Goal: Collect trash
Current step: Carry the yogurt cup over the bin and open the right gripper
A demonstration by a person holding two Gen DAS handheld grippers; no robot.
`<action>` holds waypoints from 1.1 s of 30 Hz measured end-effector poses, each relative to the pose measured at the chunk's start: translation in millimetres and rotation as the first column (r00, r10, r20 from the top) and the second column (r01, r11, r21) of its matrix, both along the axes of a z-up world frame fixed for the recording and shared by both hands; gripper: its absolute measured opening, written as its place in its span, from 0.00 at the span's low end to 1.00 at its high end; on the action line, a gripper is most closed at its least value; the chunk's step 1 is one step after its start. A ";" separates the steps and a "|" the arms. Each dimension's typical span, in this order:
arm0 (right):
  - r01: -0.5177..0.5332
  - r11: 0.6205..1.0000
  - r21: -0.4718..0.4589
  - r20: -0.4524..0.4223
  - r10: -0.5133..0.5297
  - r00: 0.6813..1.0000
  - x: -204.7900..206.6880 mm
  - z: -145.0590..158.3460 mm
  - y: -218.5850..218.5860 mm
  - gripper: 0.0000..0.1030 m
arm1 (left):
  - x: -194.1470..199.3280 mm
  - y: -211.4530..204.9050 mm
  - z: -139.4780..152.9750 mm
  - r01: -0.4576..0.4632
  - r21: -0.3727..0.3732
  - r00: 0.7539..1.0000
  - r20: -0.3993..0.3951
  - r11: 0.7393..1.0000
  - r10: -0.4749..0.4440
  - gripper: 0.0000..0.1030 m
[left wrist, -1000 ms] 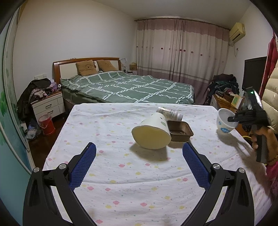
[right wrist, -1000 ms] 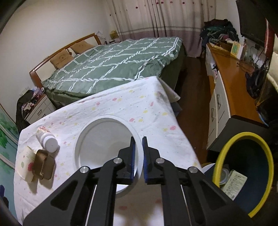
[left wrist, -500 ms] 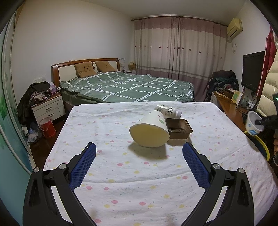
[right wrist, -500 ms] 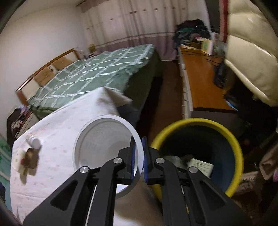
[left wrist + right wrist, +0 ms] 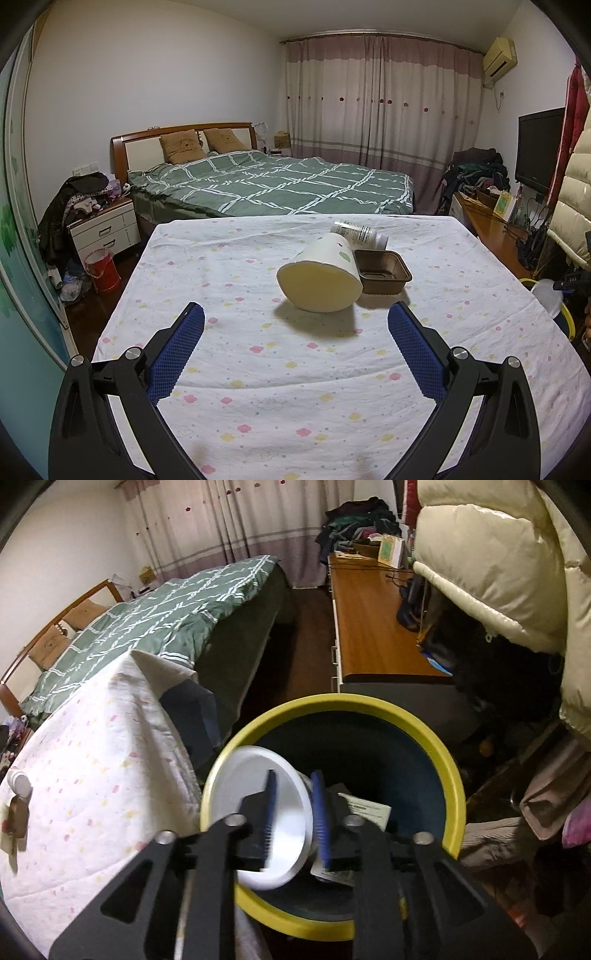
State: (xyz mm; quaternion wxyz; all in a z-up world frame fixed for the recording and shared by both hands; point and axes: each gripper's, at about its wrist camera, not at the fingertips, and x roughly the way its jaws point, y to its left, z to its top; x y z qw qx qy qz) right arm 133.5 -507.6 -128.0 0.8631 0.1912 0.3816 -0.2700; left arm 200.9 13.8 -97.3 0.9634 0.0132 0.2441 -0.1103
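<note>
Trash remained on the bench: paper cup point(image 5: 320, 280) lay ahead of our wide-open left tool point(image 5: 293, 334). Our right tool point(image 5: 295, 812), fingers parted, straddled the white bowl's point(image 5: 255, 812) rim over the bin point(image 5: 450, 768).

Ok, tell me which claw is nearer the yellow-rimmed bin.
Right. The right claw hangs directly over the yellow-rimmed bin, a white bowl between its fingers. The left claw hovers over the table, away from it.

A green checked bed point(image 5: 280, 184) stands beyond the flower-print tablecloth point(image 5: 295, 369). A white nightstand point(image 5: 105, 230) sits beside it. A television point(image 5: 539, 147) stands on the wooden sideboard point(image 5: 373, 627).
</note>
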 end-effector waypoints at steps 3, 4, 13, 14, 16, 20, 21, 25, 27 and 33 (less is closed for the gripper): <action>0.014 1.000 -0.015 0.025 -0.014 1.000 -6.4 5.4 5.2 0.26 | 0.2 -0.1 -0.2 0.001 0.002 1.000 0.000 1.000 -0.001 0.95; 0.013 1.000 -0.012 0.052 -0.012 0.999 -10.9 9.4 9.5 0.26 | 0.4 -0.3 -0.3 0.001 0.003 1.000 0.000 1.000 -0.001 0.95; -0.116 0.985 -0.126 0.268 0.146 0.952 -38.8 35.6 101.6 0.45 | 0.3 -0.4 -0.4 0.000 0.003 1.000 -0.001 1.000 0.000 0.95; -0.131 0.980 -0.150 0.273 0.168 0.947 -41.3 35.8 112.3 0.46 | 0.4 -0.4 -0.4 0.000 0.003 1.000 -0.001 1.000 0.000 0.95; -0.153 0.968 -0.199 0.271 0.204 0.941 -45.9 36.9 130.4 0.50 | 0.9 -0.7 -1.0 -0.002 0.004 1.000 -0.004 1.000 0.002 0.95; -0.139 0.942 -0.307 0.297 0.234 0.926 -58.3 43.0 156.2 0.57 | 3.0 -3.5 -2.6 0.004 0.010 1.000 -0.017 1.000 -0.004 0.95; -0.129 0.933 -0.335 0.304 0.237 0.923 -61.2 44.7 161.6 0.63 | 4.2 -4.6 -3.3 0.010 0.010 1.000 -0.024 1.000 -0.009 0.95; -0.120 0.918 -0.379 0.308 0.247 0.919 -62.0 46.9 171.5 0.65 | 11.9 -15.1 -6.7 0.049 0.020 0.997 -0.068 0.999 -0.047 0.95; -0.120 0.922 -0.368 0.313 0.244 0.918 -62.4 47.3 167.4 0.65 | 19.0 -25.4 -8.7 0.087 0.042 0.992 -0.099 0.995 -0.082 0.95; -0.105 0.939 -0.327 0.334 0.219 0.917 -66.4 45.8 159.1 0.65 | 61.7 -51.0 -14.2 0.170 0.085 0.967 -0.204 0.982 -0.150 0.95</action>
